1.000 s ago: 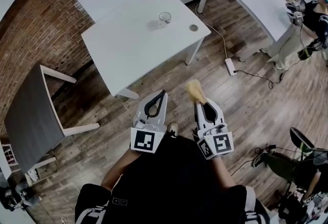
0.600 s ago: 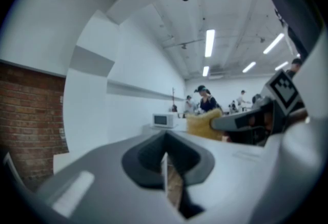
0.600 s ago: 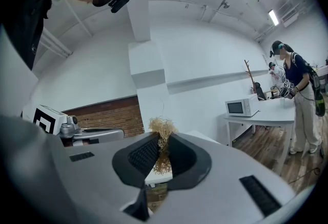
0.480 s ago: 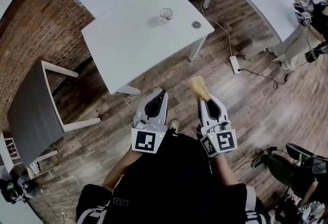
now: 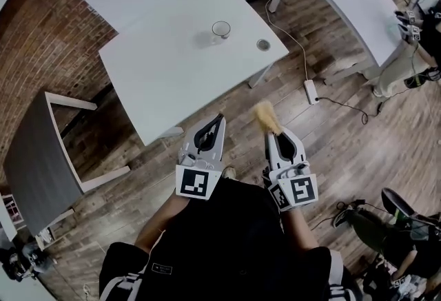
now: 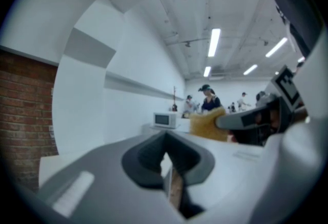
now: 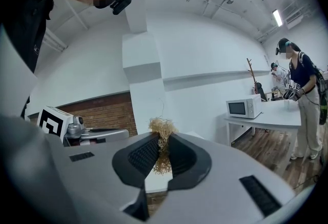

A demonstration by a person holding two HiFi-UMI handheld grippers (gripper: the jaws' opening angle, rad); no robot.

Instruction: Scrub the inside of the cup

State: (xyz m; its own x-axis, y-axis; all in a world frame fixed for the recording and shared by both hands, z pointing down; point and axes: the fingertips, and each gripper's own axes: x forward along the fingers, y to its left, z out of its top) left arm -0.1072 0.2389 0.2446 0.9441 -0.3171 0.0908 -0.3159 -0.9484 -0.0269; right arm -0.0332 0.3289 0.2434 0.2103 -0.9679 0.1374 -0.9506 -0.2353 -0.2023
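Head view looks down on a wooden floor (image 5: 331, 141), with a large white tabletop (image 5: 165, 72) in the upper middle of the frame. Low in the centre, side by side over the floor and well short of the tabletop, are the left hand-held gripper (image 5: 220, 117) and the right hand-held gripper (image 5: 270, 134). Left gripper view shows its jaws closed together on nothing. Right gripper view shows the jaws clenched on a straw-coloured scrubber (image 7: 163, 130), its tuft poking past the tips. The glass cup (image 5: 221, 29) stands upright toward the tabletop's upper right, with a small round disc (image 5: 262, 45) near it on the right.
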